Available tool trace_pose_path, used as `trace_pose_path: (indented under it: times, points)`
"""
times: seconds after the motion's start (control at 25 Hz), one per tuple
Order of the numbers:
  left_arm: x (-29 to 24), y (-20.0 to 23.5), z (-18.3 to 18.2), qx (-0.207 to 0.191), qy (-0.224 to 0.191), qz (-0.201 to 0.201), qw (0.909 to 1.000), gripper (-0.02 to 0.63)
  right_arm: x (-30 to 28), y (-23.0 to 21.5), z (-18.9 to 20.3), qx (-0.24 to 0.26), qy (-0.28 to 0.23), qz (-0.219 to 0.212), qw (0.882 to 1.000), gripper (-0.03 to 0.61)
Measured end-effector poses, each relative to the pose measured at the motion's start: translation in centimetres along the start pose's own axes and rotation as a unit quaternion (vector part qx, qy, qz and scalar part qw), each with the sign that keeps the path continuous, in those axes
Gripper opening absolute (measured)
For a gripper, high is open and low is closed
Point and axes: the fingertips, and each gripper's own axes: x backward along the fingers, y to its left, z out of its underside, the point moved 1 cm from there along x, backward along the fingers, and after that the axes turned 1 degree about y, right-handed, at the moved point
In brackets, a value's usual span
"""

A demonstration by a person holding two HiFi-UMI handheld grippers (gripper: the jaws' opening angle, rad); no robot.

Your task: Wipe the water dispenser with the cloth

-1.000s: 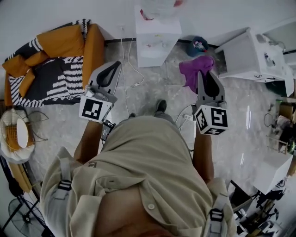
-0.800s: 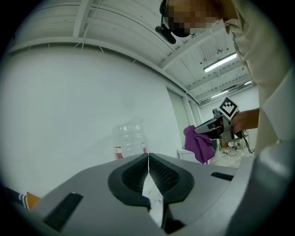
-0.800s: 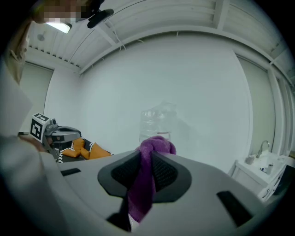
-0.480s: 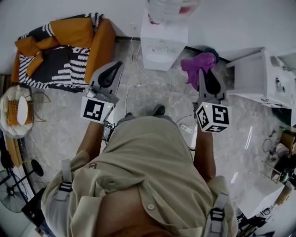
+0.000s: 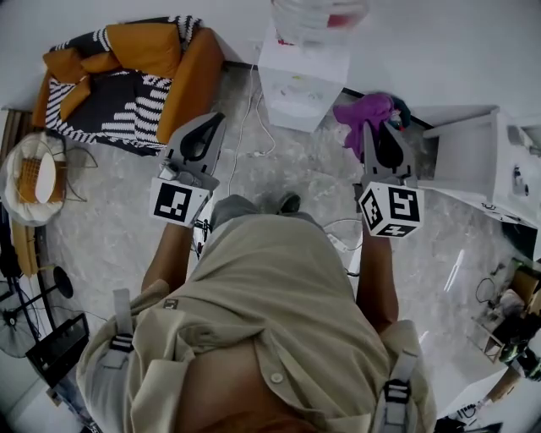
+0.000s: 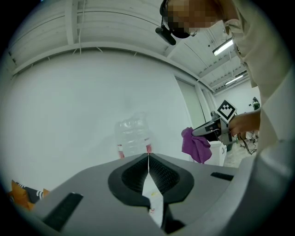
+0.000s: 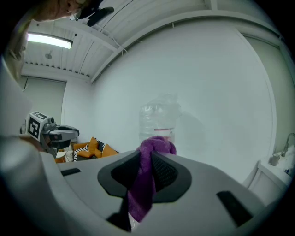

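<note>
The white water dispenser [image 5: 303,80] stands against the far wall with a clear bottle [image 5: 319,15] on top; that bottle [image 6: 132,136] also shows ahead in both gripper views. My right gripper [image 5: 382,127] is shut on a purple cloth [image 5: 363,114], which bunches over its jaws [image 7: 152,177] and hangs down, just right of the dispenser. My left gripper [image 5: 208,127] is held left of the dispenser, its jaws closed together with nothing between them [image 6: 148,159].
An orange armchair [image 5: 139,72] with a striped throw sits at the far left. A white cabinet [image 5: 473,165] stands to the right. Cables [image 5: 249,139] trail over the marble floor in front of the dispenser. A wicker stool [image 5: 34,178] is at the left edge.
The whole scene has drawn nearer to the dispenser. Both grippers keep their hold and spacing; the right one with the cloth now sits closer beside the dispenser.
</note>
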Motion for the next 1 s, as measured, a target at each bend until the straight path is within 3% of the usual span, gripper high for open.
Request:
trace_pose_path:
  times: [0.32,0.52,1.0]
  points:
    - [-2.1,0.1,0.0,-0.009,0.011,0.01,0.9999,0.021,-2.1,-0.9,1.6,-0.011,0.015,-0.003,1.0,0.08]
    - [-4.0,1.3,-0.2,-0.011,-0.009,0.031,0.9994,0.021,-3.2,-0.6,1.8,-0.01,0.019,0.015,1.0,0.08]
    - [-9.5,4.6,2.3,-0.014,0.002,0.076,0.997,0.021,-7.9,-0.9,4.3,-0.001,0.041,0.053,0.998,0.08]
